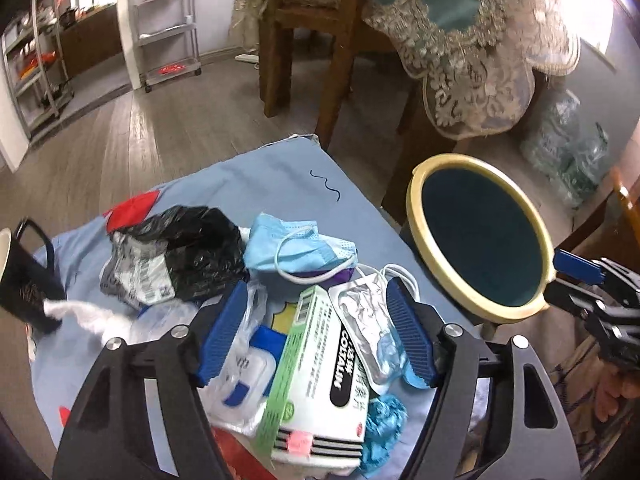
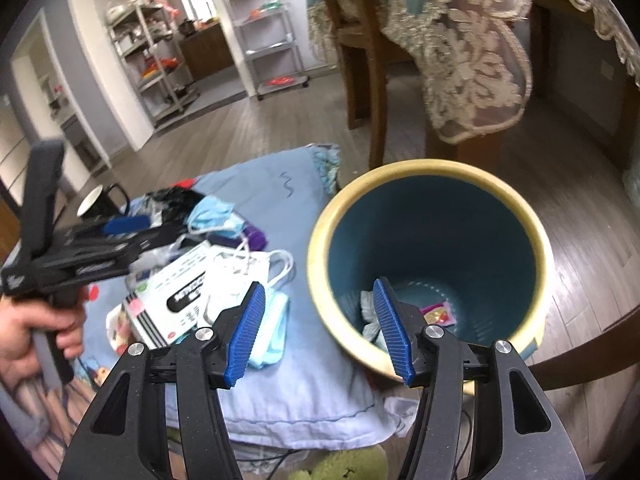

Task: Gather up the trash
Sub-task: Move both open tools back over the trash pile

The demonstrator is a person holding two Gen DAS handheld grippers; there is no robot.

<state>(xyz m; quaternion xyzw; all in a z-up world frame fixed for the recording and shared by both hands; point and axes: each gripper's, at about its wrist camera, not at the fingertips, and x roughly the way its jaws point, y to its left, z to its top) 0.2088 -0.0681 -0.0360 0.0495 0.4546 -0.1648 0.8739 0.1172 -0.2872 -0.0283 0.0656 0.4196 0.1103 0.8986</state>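
Note:
A pile of trash lies on a blue cloth (image 1: 280, 172): a white and green medicine box (image 1: 316, 376), a silver foil pouch (image 1: 364, 320), a blue face mask (image 1: 296, 252), a black plastic bag (image 1: 180, 252) and clear plastic wrap (image 1: 240, 368). My left gripper (image 1: 316, 316) is open, its jaws hanging over the box and pouch, holding nothing. A teal bin with a cream rim (image 2: 432, 264) stands right of the cloth and holds some trash (image 2: 438, 314). My right gripper (image 2: 320, 312) is open and empty above the bin's near rim.
A black mug (image 1: 24, 280) stands at the cloth's left edge. A wooden chair (image 1: 312, 40) and a table with lace cloth (image 1: 472, 52) stand behind. Metal shelves (image 1: 168, 20) line the far wall. A bag of bottles (image 1: 568, 152) lies on the floor at right.

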